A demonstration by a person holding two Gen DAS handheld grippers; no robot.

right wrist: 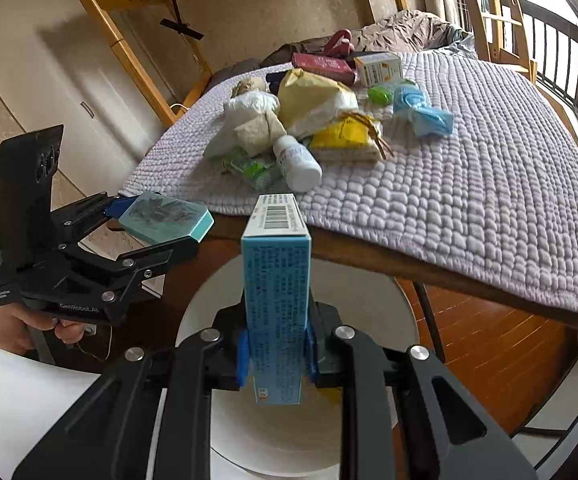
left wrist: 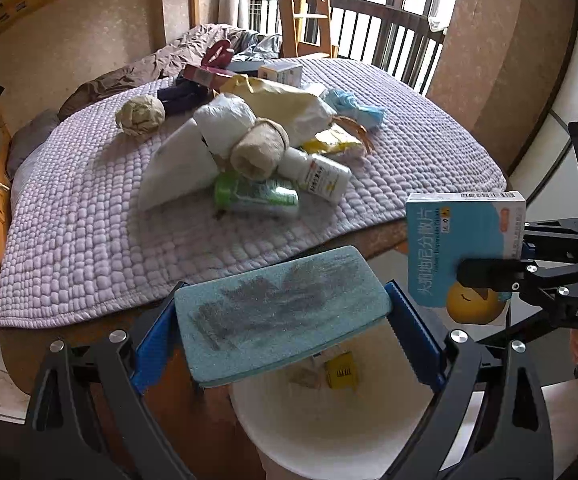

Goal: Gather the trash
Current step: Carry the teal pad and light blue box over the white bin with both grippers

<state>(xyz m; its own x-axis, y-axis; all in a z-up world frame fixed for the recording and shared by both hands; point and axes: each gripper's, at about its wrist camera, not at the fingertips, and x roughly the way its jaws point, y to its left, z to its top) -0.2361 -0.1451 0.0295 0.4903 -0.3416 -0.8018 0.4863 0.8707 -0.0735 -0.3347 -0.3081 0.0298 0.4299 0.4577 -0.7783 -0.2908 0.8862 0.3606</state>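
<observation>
- Between the left gripper (left wrist: 285,320) fingers, clamped: a teal sponge (left wrist: 281,312), above the white bin (left wrist: 329,432).
- Between the right gripper (right wrist: 275,350) fingers, pinched upright: a blue medicine box (right wrist: 276,300).

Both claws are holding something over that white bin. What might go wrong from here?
The sponge in the left claw sits over the white bin's near rim, so it might land outside. The medicine box in the right claw stands tall; released, it may tumble and clip the rim.
</observation>
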